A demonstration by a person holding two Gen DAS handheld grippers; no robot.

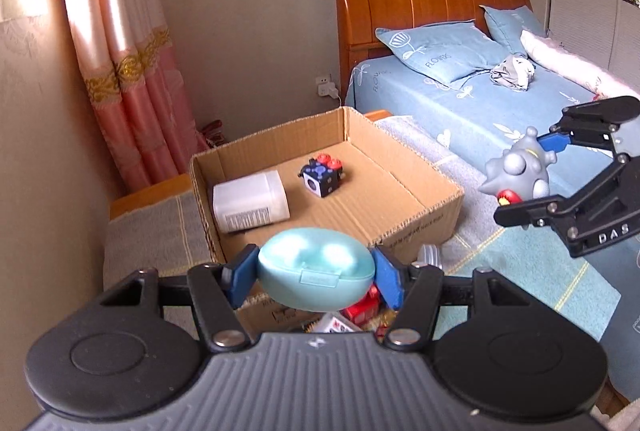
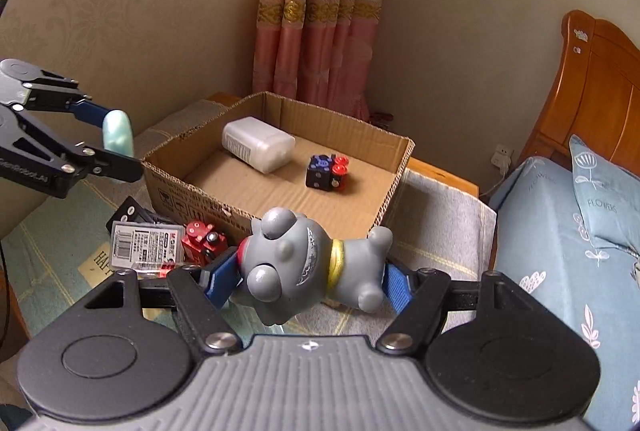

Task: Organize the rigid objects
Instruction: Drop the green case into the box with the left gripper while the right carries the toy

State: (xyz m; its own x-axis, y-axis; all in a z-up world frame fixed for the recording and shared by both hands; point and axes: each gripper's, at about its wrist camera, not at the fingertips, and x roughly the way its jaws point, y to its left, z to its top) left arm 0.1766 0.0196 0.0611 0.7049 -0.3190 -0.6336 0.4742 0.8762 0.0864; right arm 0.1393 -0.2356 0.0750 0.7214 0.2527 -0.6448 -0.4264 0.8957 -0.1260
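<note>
My left gripper (image 1: 316, 273) is shut on a pale blue oval case (image 1: 316, 271), held just above the near wall of an open cardboard box (image 1: 420, 227); the case also shows in the right wrist view (image 2: 118, 133). My right gripper (image 2: 312, 279) is shut on a grey toy figure (image 2: 304, 263) with a yellow collar, held to the right of the box; the figure also shows in the left wrist view (image 1: 516, 169). In the box lie a white plastic bottle (image 1: 250, 207) and a dark cube toy (image 1: 322, 177) with red knobs.
In front of the box on the blanket lie a red toy (image 2: 204, 241), a packaged card (image 2: 146, 245) and a dark flat item (image 2: 130, 213). A bed (image 1: 480, 111) with blue pillows stands to the right. A pink curtain (image 1: 132, 91) hangs behind.
</note>
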